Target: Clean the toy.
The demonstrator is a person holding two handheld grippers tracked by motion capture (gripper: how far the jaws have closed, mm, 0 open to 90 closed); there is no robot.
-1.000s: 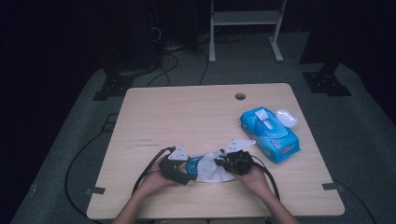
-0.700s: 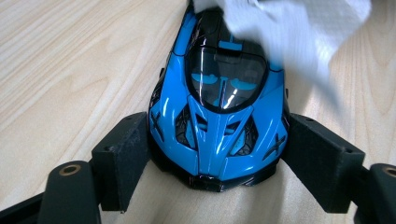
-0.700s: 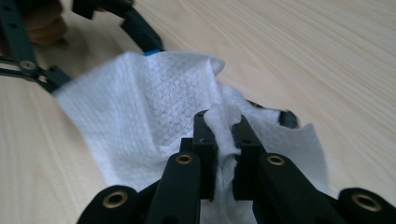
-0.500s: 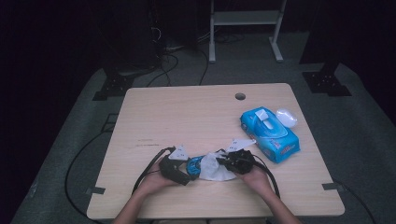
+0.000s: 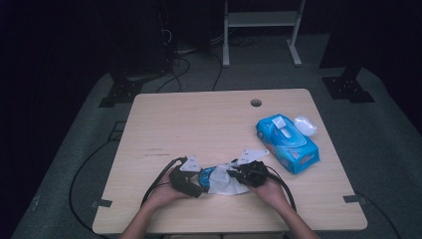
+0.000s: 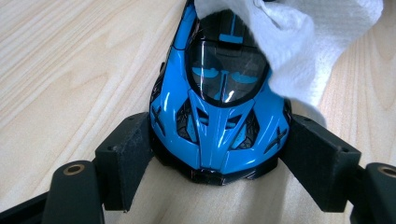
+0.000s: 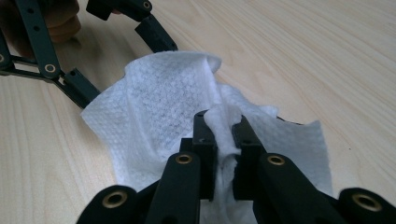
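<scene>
Your left gripper [image 6: 219, 154] clamps blue toy car [image 6: 219, 107] nose, lower centre — right gripper [image 7: 223, 126] pinches white wipe [image 7: 163, 116] draped over car's rear.

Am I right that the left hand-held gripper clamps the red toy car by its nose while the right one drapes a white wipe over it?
Not quite: the toy car is blue, as the left gripper view shows. The left hand-held gripper clamps its nose; the right hand-held gripper holds the white wipe.
</scene>
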